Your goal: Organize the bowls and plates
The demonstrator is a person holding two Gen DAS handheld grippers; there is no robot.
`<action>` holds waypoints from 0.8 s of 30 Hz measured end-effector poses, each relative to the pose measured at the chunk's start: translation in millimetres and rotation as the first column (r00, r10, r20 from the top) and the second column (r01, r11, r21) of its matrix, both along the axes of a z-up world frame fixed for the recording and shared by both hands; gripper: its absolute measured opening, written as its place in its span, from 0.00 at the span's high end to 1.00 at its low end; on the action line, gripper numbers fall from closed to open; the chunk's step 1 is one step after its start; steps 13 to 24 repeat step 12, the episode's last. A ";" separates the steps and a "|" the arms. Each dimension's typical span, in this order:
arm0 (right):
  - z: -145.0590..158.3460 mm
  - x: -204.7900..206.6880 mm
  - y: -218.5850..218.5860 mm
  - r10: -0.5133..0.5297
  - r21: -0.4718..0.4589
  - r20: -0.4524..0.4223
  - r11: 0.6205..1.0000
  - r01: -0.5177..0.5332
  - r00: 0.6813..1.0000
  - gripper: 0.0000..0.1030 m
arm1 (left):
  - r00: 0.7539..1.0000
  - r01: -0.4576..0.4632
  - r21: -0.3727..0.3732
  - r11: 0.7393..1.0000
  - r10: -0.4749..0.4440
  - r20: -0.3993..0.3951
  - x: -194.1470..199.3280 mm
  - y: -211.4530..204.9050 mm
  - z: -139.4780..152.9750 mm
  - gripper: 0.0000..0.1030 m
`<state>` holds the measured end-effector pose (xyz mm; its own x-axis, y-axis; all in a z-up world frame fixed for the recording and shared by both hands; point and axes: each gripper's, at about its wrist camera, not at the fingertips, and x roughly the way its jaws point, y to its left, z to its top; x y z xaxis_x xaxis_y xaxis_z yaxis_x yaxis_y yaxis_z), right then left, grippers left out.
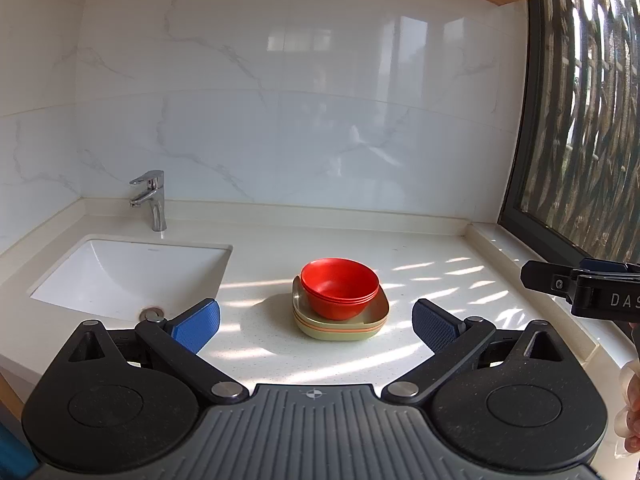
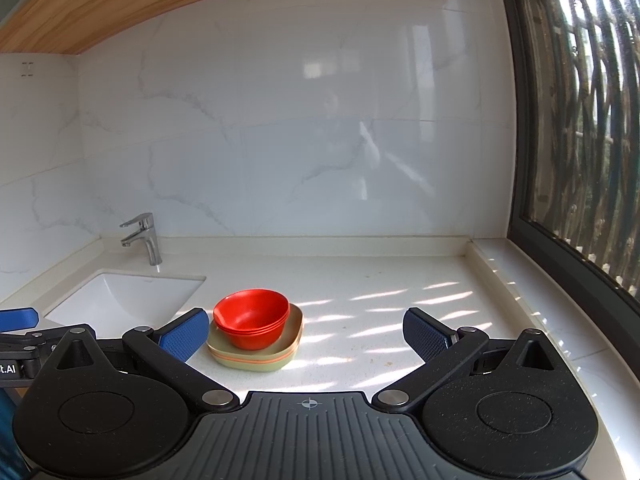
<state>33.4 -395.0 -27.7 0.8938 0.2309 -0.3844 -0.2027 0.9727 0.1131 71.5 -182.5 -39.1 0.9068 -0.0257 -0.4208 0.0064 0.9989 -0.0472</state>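
- Far left: sink [image 1: 120, 276] sunk into the counter [image 1: 420, 240], faucet [image 1: 154, 198] upright behind its back rim, basin edge running close to the stack's left.
- Just right of the sink: red bowls [image 1: 340, 290] nested together, sitting on the stacked plates [image 1: 340, 326], all resting on the countertop between sink and window.
- Open counter all round the stack, widest to its right, striped with sunlight up to the raised sill.
- Back edge closed off by the marble wall [image 1: 280, 120]; right edge closed by the window [image 1: 580, 140] frame.
- Left gripper [image 1: 316, 324] level and low over the near counter, blue pads spread wide, gripping nothing, stack centred in the gap but still ahead of the tips.
- Right gripper [image 2: 306, 332] held beside it, further right, jaws likewise wide apart and empty, stack just off its left fingertip [image 2: 186, 334], bare counter between the pads.
- Right edge of the left view: hand [image 1: 632, 412] on the right gripper's body.
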 end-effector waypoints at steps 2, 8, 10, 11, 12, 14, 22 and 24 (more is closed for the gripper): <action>-0.6 -1.9 0.9 -0.004 0.000 0.001 1.000 0.004 1.000 0.00 | 1.000 0.002 0.000 1.000 -0.002 -0.001 0.6 -1.2 0.0 0.00; -1.1 -1.7 0.8 -0.003 -0.001 0.000 1.000 0.003 1.000 0.00 | 1.000 0.003 -0.001 1.000 -0.003 0.002 4.0 -0.9 -0.9 0.00; -1.2 -1.2 0.7 -0.004 0.000 -0.001 1.000 0.004 1.000 0.00 | 1.000 0.003 -0.005 1.000 -0.003 0.000 5.4 0.1 -1.3 0.00; -1.3 -1.1 0.8 -0.004 -0.001 -0.001 1.000 0.004 1.000 0.00 | 1.000 0.003 -0.006 1.000 -0.003 -0.002 6.3 0.5 -1.5 0.00; -1.3 -0.7 0.8 -0.005 -0.001 -0.001 1.000 0.005 1.000 0.00 | 1.000 0.003 -0.007 1.000 -0.003 -0.004 7.2 0.8 -1.6 0.00; -1.3 -0.7 0.8 -0.005 -0.001 -0.001 1.000 0.005 1.000 0.00 | 1.000 0.003 -0.007 1.000 -0.003 -0.004 7.2 0.8 -1.6 0.00; -1.3 -0.7 0.8 -0.005 -0.001 -0.001 1.000 0.005 1.000 0.00 | 1.000 0.003 -0.007 1.000 -0.003 -0.004 7.2 0.8 -1.6 0.00; -1.3 -0.7 0.8 -0.005 -0.001 -0.001 1.000 0.005 1.000 0.00 | 1.000 0.003 -0.007 1.000 -0.003 -0.004 7.2 0.8 -1.6 0.00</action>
